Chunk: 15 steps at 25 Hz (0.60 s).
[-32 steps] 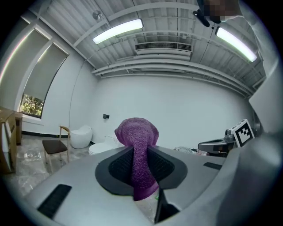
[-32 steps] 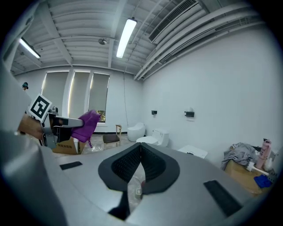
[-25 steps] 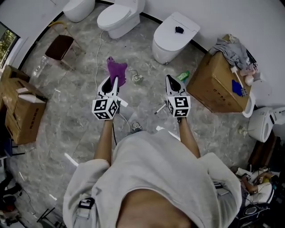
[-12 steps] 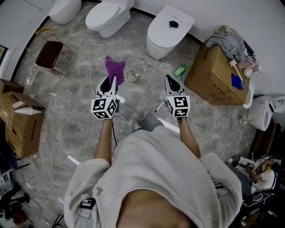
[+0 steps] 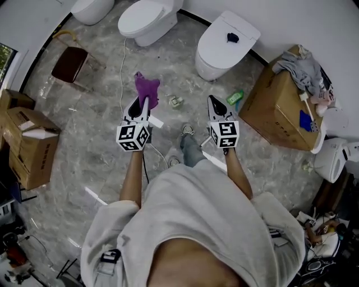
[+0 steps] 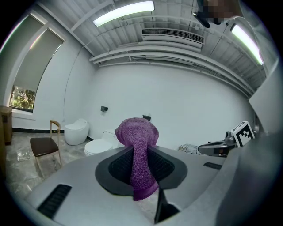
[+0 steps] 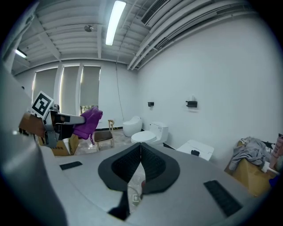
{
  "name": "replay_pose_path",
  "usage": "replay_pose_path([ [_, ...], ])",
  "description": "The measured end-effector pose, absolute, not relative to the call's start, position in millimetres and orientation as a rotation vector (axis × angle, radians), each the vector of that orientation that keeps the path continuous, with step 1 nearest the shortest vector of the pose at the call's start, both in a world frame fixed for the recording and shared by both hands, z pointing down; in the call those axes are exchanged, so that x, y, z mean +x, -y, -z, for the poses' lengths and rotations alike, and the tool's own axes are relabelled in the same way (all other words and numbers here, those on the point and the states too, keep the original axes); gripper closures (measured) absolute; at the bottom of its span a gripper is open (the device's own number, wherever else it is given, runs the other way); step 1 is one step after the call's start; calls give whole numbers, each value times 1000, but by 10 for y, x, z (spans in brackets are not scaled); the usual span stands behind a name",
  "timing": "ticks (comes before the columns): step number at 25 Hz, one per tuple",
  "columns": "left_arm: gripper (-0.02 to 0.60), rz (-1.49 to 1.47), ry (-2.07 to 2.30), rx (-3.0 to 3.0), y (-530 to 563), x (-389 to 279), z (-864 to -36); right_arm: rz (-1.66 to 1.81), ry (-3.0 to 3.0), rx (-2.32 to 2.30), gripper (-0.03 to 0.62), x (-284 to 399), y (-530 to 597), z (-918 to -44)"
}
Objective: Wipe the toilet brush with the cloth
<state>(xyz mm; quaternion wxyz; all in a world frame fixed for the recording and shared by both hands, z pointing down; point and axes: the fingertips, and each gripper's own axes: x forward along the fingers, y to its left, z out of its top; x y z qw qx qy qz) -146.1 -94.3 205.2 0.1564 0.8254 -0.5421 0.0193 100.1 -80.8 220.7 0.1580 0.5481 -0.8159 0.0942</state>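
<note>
My left gripper (image 5: 143, 102) is shut on a purple cloth (image 5: 147, 87), which sticks out past the fingertips. In the left gripper view the cloth (image 6: 137, 132) bulges above the jaws and hangs down between them, at the left gripper's (image 6: 140, 150) tips. My right gripper (image 5: 213, 101) is shut with nothing in it; its jaws meet in the right gripper view (image 7: 140, 145). Both are held at waist height over the marble floor, side by side. A white-handled stick (image 5: 304, 102) lies on the cardboard box; I cannot tell whether it is the toilet brush.
Ahead stand a white toilet (image 5: 148, 17) and a lidded toilet (image 5: 227, 42) with a small dark object (image 5: 233, 37) on it. A cardboard box (image 5: 277, 109) with clothes is at right. A green bottle (image 5: 234, 97), a chair (image 5: 70, 61), boxes (image 5: 28, 146) and a floor cable (image 5: 123, 64) surround me.
The view has shifted as the person walks; a foot now shows on the floor between the grippers. Both grippers keep their pose, the cloth still in the left.
</note>
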Motion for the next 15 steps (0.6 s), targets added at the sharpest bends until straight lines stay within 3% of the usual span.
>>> replay_pose_path([
  [15, 486, -74, 1639, 2307, 1880, -1166, -1951, -329, 2396, 1479, 565, 1241, 1991, -2314],
])
